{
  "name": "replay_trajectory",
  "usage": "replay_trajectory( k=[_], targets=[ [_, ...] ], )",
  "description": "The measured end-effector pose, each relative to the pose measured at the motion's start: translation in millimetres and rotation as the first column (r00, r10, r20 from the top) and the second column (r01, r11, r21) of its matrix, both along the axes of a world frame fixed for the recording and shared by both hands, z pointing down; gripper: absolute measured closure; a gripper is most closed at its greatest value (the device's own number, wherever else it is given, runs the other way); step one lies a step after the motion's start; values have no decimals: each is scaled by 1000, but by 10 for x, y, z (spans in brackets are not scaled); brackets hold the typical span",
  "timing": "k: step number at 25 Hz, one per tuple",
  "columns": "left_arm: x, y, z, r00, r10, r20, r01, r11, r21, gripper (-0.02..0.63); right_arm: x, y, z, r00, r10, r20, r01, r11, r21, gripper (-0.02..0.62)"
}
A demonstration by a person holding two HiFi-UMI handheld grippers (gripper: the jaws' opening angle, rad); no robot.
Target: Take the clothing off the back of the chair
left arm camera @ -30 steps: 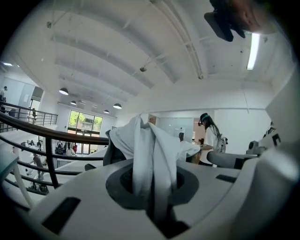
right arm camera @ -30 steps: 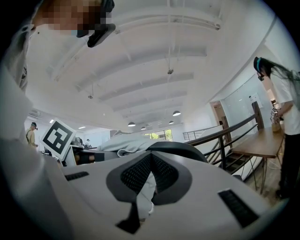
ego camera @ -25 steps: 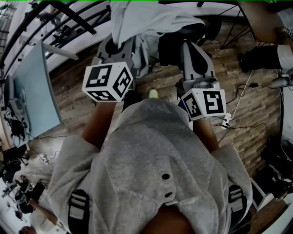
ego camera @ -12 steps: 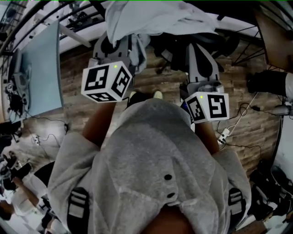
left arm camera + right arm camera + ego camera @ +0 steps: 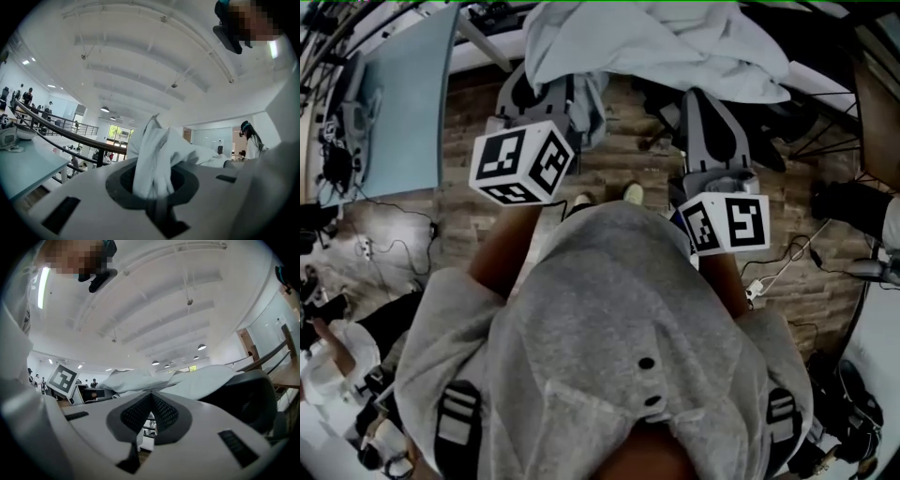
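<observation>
A white garment (image 5: 656, 42) lies bunched over the black chair (image 5: 773, 150) at the top of the head view. My left gripper (image 5: 551, 86) is shut on a hanging fold of that garment (image 5: 154, 154); in the left gripper view the cloth rises from between the jaws (image 5: 153, 190). My right gripper (image 5: 705, 98) points at the garment just right of the left one. Its mesh pads (image 5: 164, 411) meet at the tip with nothing between them. The garment (image 5: 140, 379) spreads beyond them over the dark chair back (image 5: 243, 399).
A pale blue table (image 5: 403, 103) stands at the left over the wooden floor (image 5: 469, 234). Cables (image 5: 783, 267) trail across the floor at the right. A dark shoe (image 5: 853, 202) shows at the right edge, and other people (image 5: 337, 347) sit at the lower left.
Both grippers have swung sideways across the room together, the left still gripping the cloth. The table and floor have slid right in the view, and more of the garment now shows.
</observation>
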State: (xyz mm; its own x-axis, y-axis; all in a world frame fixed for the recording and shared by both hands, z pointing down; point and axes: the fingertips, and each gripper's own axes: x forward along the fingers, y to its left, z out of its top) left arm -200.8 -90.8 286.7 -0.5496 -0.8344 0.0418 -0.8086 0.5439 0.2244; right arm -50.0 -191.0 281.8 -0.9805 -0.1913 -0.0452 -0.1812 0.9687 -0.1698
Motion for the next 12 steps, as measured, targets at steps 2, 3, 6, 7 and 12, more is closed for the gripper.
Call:
replay_trajectory(
  k=[2, 3, 6, 7, 12],
  targets=[
    [-91, 182, 15, 1000, -18, -16, 18, 1000, -3, 546, -97, 152, -18, 1000, -11, -7, 11, 1000, -2, 586],
    [-129, 261, 34, 999, -24, -24, 24, 1000, -6, 546, -139, 216, -19, 1000, -14, -11, 14, 1000, -4, 586],
    [-242, 416, 90, 998, -38, -41, 37, 999, -18, 546, -256, 323, -11, 1000, -22, -21, 22, 1000, -8, 586],
    [-276, 450, 95, 998, -44, -43, 44, 999, -19, 546, -289, 336, -11, 999, -26, -22, 26, 1000, -8, 586],
    [-395, 622, 172, 996, -77, -55, 76, 997, -21, 546, -377, 365, 50, 999, -25, -47, 24, 1000, -3, 586]
  ],
)
